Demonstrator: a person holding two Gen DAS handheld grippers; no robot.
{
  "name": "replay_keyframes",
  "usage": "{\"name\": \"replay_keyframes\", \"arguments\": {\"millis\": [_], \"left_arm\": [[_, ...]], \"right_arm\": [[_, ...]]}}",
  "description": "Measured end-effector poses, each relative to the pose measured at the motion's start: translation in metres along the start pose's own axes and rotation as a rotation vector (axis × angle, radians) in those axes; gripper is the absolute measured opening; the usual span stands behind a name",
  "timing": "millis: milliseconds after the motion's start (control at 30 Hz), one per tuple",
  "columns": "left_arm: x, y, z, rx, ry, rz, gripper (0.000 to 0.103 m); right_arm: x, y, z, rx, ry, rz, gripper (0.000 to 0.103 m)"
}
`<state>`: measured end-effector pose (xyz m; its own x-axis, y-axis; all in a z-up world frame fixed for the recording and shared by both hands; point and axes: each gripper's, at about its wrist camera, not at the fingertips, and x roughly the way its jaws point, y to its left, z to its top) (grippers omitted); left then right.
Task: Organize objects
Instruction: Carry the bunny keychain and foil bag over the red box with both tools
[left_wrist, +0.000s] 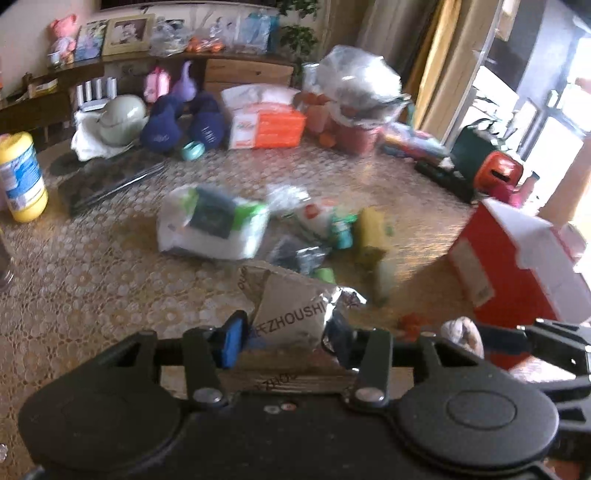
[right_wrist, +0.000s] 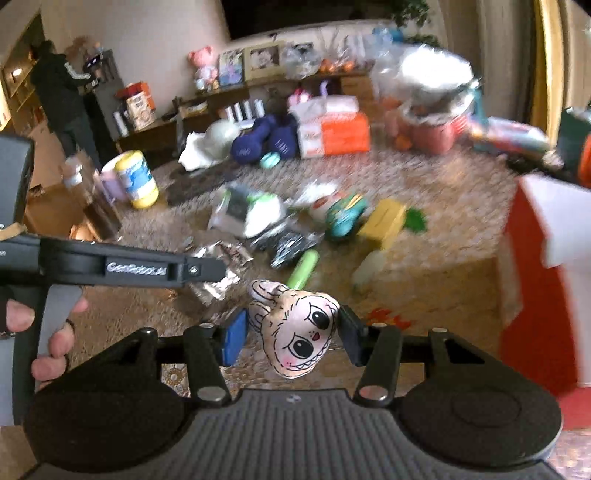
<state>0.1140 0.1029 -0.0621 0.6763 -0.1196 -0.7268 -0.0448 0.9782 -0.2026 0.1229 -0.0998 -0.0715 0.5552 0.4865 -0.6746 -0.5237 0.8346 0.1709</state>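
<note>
My left gripper is shut on a grey foil packet printed ZHOUSHI, held above the patterned table. My right gripper is shut on a small plush face toy with big black eyes. That toy also shows at the right of the left wrist view. The left gripper and its packet show at the left of the right wrist view. A red and white box stands open at the right, close to both grippers.
Loose items lie mid-table: a white and green pack, a yellow box, a green tube, a teal toy. A yellow canister stands left. Dumbbells, orange packs and a bagged bucket crowd the back.
</note>
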Motion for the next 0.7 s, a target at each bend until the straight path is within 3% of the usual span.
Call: {"name": "replay_keyframes", "arguments": {"millis": [333, 700], "left_arm": [[-0.036, -0.081, 0.028, 0.110, -0.003, -0.124, 0.047], [-0.023, -0.192, 0.046, 0.266, 0.013, -0.193, 0.047]], "right_arm": [[-0.086, -0.070, 0.014, 0.114, -0.063, -0.086, 0.052], [-0.143, -0.180, -0.005, 0.240, -0.116, -0.307, 0.052]]}}
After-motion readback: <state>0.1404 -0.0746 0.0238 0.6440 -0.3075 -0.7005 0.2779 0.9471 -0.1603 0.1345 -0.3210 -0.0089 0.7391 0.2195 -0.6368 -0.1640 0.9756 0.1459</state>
